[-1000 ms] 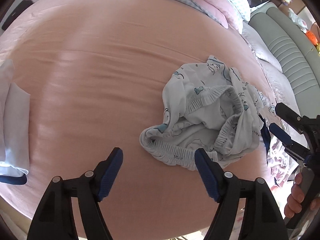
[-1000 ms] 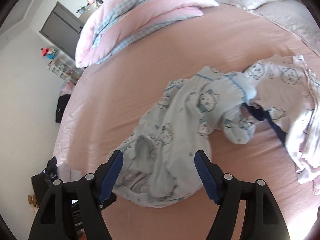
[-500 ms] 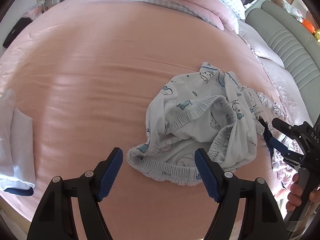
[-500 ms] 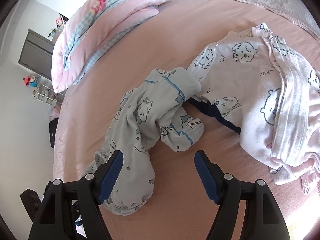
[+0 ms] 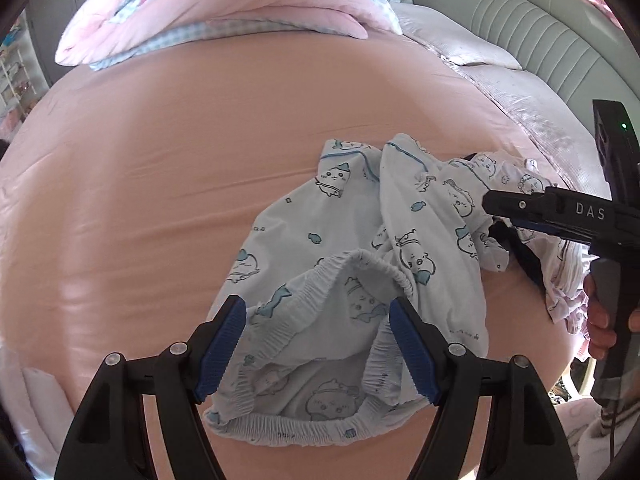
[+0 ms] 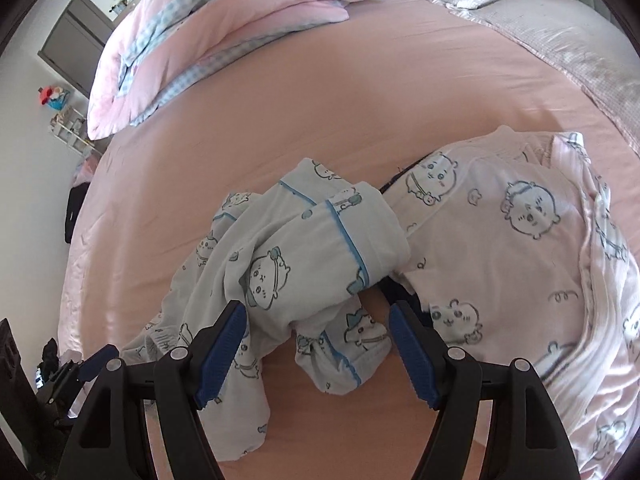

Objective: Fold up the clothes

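Light-blue pajama pants (image 5: 360,280) are left crumpled on pink bed sheet (image 5: 160,160), beside pink pajama top (image 6: 520,260).

Left gripper (image 5: 318,346) is held wide open over elastic waistband (image 5: 296,426), nothing gripped.

Right gripper (image 6: 318,346) is likewise spread, empty, placed over leg cuffs (image 6: 352,360) — likely so garment can be stretched flat.

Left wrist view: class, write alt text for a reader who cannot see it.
Crumpled pale blue pyjama trousers with a cartoon print lie on a pink bed sheet, their elastic waistband between the open blue pads of the left tool. The right tool, in a hand, reaches over the trouser legs from the right.
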{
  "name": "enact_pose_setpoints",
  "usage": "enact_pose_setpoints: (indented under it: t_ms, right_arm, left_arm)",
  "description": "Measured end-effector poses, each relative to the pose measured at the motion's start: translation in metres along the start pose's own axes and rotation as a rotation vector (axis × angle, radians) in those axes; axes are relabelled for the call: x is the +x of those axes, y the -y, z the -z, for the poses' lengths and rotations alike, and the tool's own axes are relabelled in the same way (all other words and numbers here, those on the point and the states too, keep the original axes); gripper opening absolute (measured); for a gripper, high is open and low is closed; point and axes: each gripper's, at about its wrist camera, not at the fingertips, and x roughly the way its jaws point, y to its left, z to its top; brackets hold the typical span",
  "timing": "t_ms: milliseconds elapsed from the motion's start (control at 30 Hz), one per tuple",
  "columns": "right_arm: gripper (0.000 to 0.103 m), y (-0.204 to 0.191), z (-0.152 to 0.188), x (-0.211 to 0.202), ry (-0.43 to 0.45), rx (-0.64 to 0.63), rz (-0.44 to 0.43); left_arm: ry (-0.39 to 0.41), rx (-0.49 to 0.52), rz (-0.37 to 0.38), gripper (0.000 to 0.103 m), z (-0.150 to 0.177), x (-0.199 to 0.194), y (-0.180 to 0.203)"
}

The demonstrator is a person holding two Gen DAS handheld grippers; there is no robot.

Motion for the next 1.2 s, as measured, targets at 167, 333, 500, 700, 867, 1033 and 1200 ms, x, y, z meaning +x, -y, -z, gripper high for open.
enact_pose_setpoints:
  t_ms: [167, 333, 500, 700, 867, 1033, 1200]
  right_arm:
    - [0.073, 0.009, -0.003, 0.022, -0.027, 0.050, -0.065]
    - [0.073, 0.015, -0.008, 0.030, -0.033, 0.138, -0.129]
    - [0.073, 0.008, -0.001, 0.037, -0.055, 0.097, -0.072]
    - [0.073, 0.010, 0.001, 0.050, -0.084, 0.113, -0.062]
    - [0.065, 0.005, 0.002, 0.051, -0.084, 0.082, -0.039]
    - [0.025, -0.001, 0.009, 0.054, -0.116, 0.064, -0.047]
    - [0.020, -0.005, 0.019, 0.043, -0.077, 0.049, -0.045]
  left_arm:
    - [-0.023, 0.056, -0.010, 0.073, -0.003, 0.014, 0.001]
    - [0.002, 0.113, -0.086, 0.073, 0.000, 0.023, 0.007]
    - [0.013, 0.102, -0.085, 0.073, -0.003, 0.035, 0.011]
    - [0.009, 0.109, -0.089, 0.055, -0.009, 0.047, 0.020]
    - [-0.004, 0.045, -0.081, 0.034, -0.006, 0.053, 0.014]
    - [0.015, -0.009, -0.078, 0.022, -0.004, 0.051, 0.009]
    - [0.039, -0.093, -0.091, 0.017, -0.004, 0.041, -0.003]
